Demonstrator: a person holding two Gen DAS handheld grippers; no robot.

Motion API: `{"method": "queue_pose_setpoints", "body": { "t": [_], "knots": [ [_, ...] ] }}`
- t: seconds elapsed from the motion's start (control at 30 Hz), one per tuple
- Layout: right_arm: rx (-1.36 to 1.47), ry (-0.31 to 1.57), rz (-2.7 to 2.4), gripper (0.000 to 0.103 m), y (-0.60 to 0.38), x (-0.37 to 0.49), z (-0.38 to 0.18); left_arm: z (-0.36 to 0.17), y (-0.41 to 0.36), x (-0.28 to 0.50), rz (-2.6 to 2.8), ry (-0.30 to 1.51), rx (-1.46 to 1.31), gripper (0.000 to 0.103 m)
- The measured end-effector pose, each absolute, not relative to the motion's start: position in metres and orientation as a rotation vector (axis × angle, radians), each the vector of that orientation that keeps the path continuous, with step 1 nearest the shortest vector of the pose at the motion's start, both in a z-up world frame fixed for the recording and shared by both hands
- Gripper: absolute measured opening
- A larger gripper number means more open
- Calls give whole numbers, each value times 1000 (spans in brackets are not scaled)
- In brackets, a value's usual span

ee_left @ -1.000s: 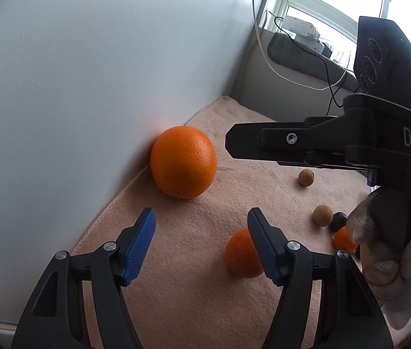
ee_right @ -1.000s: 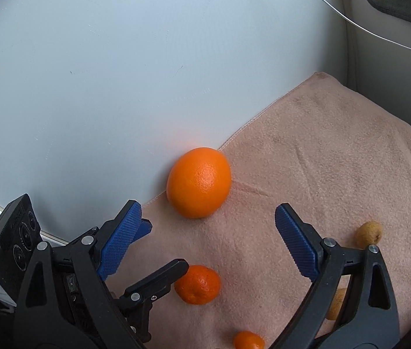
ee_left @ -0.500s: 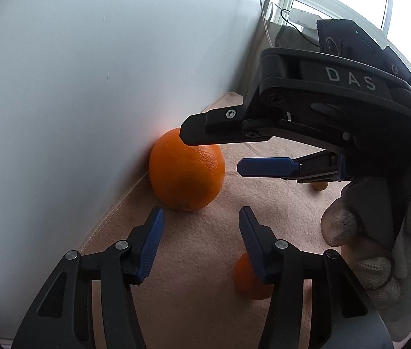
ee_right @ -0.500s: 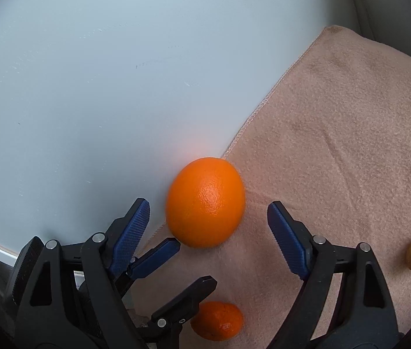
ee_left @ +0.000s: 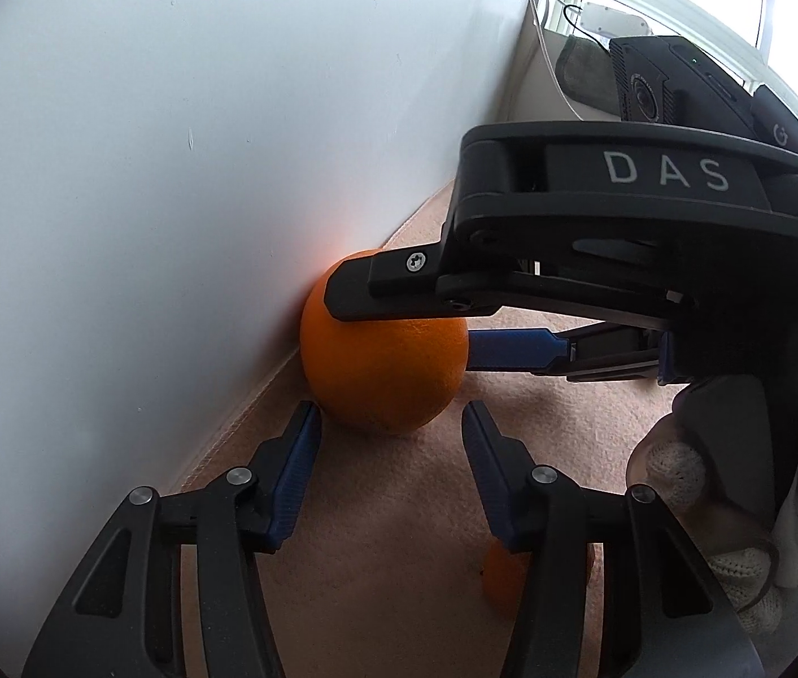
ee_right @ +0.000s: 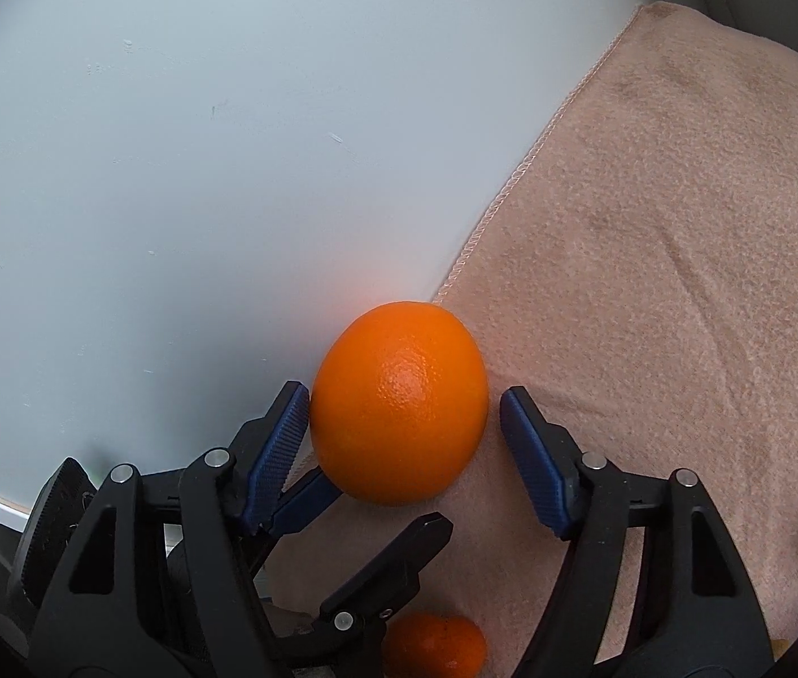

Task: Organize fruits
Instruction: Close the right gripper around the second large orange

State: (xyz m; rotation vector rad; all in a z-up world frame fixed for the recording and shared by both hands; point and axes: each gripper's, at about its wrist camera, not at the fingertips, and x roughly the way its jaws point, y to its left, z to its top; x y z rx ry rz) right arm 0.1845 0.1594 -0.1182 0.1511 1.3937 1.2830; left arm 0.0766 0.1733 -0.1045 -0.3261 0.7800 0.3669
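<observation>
The big orange is straddled by the closing, not-yet-clamped right gripper; it could get squirted along the wall if pinched off-centre.

The only word that can be read is "DAS". It is in big white letters on the black top of the right tongs, seen from the left wrist camera. The word sits on a flat dark strip, well behind the tips of those tongs. Just behind the word, on the black camera box that rides on the same tongs, there is a small pale round sign like a curled arrow. It is too small to read as a letter. The right wrist camera shows no words or numbers.
</observation>
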Motion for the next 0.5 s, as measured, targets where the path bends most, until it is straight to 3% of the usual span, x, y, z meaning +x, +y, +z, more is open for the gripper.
{"method": "queue_pose_setpoints", "body": {
  "t": [0.5],
  "knots": [
    [108,1328,1273,68,154,155,-112,-103,168,91,367,782,-322,51]
  ]
}}
